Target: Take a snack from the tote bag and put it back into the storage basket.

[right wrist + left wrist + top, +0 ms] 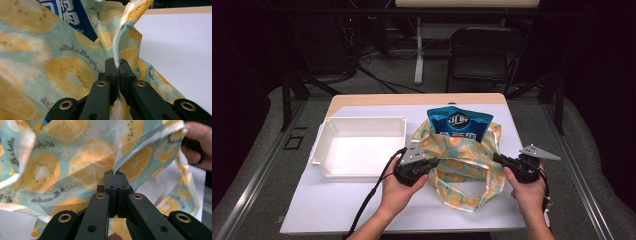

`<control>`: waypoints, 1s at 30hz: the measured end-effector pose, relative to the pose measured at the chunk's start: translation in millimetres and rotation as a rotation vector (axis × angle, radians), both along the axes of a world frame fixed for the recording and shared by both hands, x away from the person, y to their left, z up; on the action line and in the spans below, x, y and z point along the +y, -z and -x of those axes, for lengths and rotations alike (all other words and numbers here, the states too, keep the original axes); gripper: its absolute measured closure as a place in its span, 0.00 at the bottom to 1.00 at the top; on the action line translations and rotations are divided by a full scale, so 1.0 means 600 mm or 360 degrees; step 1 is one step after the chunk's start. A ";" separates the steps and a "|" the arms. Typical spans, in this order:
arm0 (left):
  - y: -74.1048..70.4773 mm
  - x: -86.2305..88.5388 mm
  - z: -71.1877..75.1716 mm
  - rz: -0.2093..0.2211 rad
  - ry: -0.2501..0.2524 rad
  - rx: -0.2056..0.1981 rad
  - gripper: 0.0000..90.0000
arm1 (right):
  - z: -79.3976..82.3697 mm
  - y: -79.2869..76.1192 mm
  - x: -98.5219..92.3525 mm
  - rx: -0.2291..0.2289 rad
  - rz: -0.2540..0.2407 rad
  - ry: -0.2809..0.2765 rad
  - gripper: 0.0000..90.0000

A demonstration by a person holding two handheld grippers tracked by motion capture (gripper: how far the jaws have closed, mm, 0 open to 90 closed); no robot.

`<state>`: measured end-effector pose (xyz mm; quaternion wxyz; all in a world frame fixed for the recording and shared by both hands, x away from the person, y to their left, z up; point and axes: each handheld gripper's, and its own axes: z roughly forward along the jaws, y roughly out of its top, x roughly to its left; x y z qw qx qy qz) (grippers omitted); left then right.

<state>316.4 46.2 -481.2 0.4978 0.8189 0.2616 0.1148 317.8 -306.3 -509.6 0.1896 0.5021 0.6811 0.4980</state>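
The left hand-held gripper [115, 173] has its jaws pinched tight on a fold of the fruit-print cloth bag [462, 165], at the bag's left side. The right hand-held gripper [117, 62] is clamped on the bag's pale hem at the right. Held from both sides, the bag's mouth probably stays spread around the blue snack packet [459, 123] standing upright in its far end. The bag rests mid-table [337, 210], with an empty white tray [319, 145] just to its left.
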 end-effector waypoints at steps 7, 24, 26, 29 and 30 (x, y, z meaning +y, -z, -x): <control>0.060 -0.006 -0.002 -0.0171 -0.0008 0.0146 1.00 | -0.002 0.002 0.010 -0.0008 -0.0002 -0.0005 0.98; 0.097 0.028 0.008 -0.0129 -0.0114 0.0346 0.79 | -0.019 0.051 -0.011 0.0235 0.0145 0.0086 0.93; 0.072 0.040 0.010 -0.0020 -0.0104 0.0322 0.74 | -0.012 0.039 -0.012 0.0174 0.0132 0.0104 0.84; 0.031 0.051 0.020 0.0060 -0.0105 0.0211 0.68 | -0.001 0.021 -0.014 0.0065 0.0077 0.0121 0.68; 0.031 0.051 0.020 0.0060 -0.0105 0.0211 0.67 | 0.003 0.014 -0.015 0.0027 0.0066 0.0131 0.64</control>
